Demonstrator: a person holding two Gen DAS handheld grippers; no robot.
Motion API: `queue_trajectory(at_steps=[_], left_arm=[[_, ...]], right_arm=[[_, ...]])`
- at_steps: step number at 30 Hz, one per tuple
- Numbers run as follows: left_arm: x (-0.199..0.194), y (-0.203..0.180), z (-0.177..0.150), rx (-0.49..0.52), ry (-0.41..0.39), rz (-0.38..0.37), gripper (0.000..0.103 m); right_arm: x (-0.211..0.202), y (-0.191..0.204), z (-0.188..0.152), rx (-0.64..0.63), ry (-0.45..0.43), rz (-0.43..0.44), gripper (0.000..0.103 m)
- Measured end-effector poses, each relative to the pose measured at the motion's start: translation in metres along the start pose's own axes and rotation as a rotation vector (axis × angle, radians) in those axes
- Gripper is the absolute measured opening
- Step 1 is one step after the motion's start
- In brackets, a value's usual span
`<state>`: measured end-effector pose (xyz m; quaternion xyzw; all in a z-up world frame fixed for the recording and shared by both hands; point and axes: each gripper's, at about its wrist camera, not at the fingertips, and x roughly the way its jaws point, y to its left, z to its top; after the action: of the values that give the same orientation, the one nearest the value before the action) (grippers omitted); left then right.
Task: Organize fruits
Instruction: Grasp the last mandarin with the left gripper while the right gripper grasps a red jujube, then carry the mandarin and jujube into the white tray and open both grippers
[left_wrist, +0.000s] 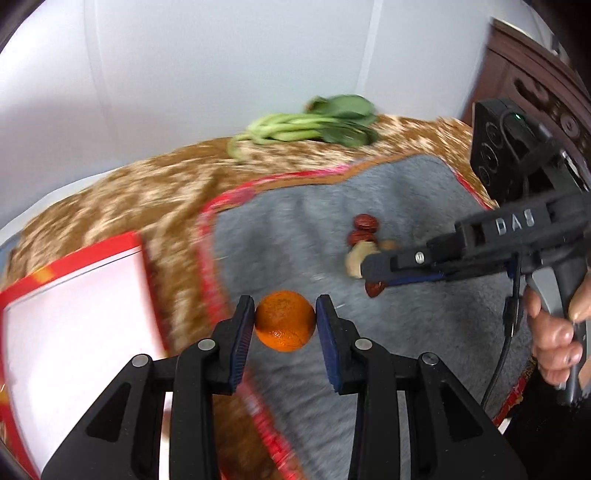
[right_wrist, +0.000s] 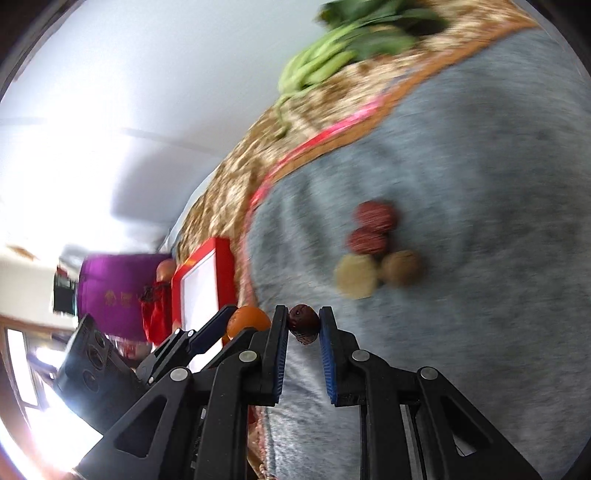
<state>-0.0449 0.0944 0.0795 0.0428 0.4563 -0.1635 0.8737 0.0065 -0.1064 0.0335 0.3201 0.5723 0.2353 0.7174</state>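
My left gripper (left_wrist: 284, 319) is shut on an orange (left_wrist: 284, 320) and holds it above the grey mat (left_wrist: 406, 314). My right gripper (right_wrist: 303, 325) is shut on a dark red date (right_wrist: 303, 324); it shows in the left wrist view (left_wrist: 375, 286) coming in from the right. On the mat lie two red dates (left_wrist: 364, 229), a pale yellow fruit (left_wrist: 356, 258) and a small brown one (right_wrist: 400, 267). A red-rimmed white tray (left_wrist: 74, 332) sits to the left of the mat.
A bunch of leafy greens (left_wrist: 314, 123) lies at the far side on the brown patterned cloth (left_wrist: 147, 192). A dark wooden cabinet (left_wrist: 535, 81) stands at the back right. A purple bag (right_wrist: 114, 291) and a red bag (right_wrist: 157, 314) sit beyond the tray.
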Motion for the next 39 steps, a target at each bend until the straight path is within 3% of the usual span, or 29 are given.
queue_trajectory(at_steps=[10, 16, 18, 28, 32, 34, 36, 39], left_arm=[[-0.061, 0.066, -0.066, -0.232, -0.036, 0.207, 0.032], [-0.069, 0.09, -0.101, -0.312, 0.015, 0.297, 0.032], [-0.064, 0.093, -0.107, -0.319, 0.05, 0.323, 0.033], [-0.061, 0.082, -0.104, -0.273, 0.055, 0.38, 0.033], [-0.061, 0.081, -0.101, -0.268, 0.05, 0.399, 0.033], [-0.064, 0.078, -0.098, -0.254, 0.023, 0.424, 0.038], [-0.067, 0.073, -0.092, -0.237, -0.009, 0.438, 0.052], [-0.068, 0.059, -0.081, -0.186, -0.059, 0.433, 0.054]], right_arm=[[0.069, 0.082, -0.043, -0.206, 0.108, 0.085, 0.017], [0.094, 0.115, -0.069, -0.307, 0.147, 0.126, 0.017], [0.102, 0.126, -0.079, -0.341, 0.162, 0.121, 0.017], [0.13, 0.15, -0.117, -0.54, 0.149, -0.048, 0.021], [0.129, 0.151, -0.12, -0.557, 0.144, -0.049, 0.021], [0.125, 0.151, -0.118, -0.553, 0.136, -0.042, 0.022], [0.113, 0.144, -0.111, -0.535, 0.118, -0.035, 0.022], [0.096, 0.135, -0.102, -0.514, 0.086, -0.038, 0.023]])
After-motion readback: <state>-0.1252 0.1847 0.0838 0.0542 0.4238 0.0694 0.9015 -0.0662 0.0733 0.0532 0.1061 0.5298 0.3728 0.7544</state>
